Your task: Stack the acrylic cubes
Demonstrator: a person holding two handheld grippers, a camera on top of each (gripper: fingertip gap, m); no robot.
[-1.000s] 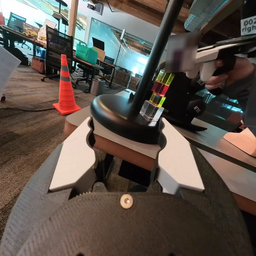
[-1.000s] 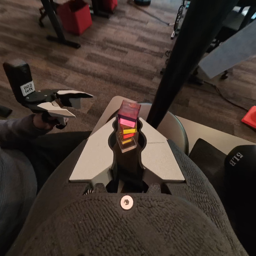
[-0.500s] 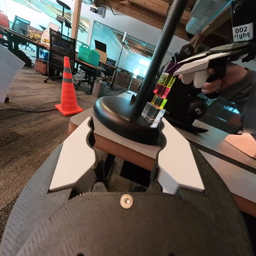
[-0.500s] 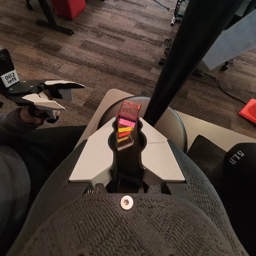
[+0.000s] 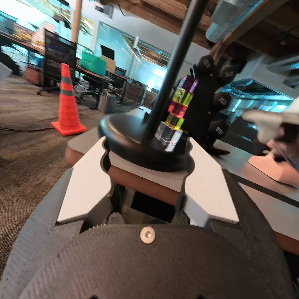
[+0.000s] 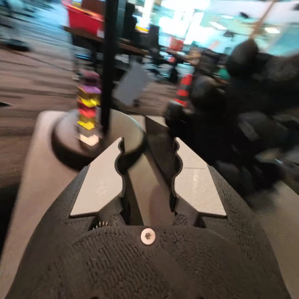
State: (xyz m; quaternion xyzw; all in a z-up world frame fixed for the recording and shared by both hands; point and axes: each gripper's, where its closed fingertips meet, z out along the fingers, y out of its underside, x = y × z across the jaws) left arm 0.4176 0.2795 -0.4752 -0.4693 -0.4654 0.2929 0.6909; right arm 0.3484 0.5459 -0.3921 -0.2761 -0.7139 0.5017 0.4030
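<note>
My left tongs [image 5: 148, 155] stood wide apart and bare, off the near edge of the table [image 5: 252, 191] before the black lamp base [image 5: 129, 139]. My right tongs [image 6: 148, 163] also gaped with nothing between the fingers, near the base and apart from the stack. On the base, against the black pole [image 5: 174, 68], stood one tower of five cubes [image 5: 178, 111]: one clear, two yellow-green, one red, one purple on top. Stacking appeared done, as I judged it. Beyond the base stood one rack of dumbbells [image 5: 215, 103], and one orange cone [image 5: 68, 103] on the carpet.
</note>
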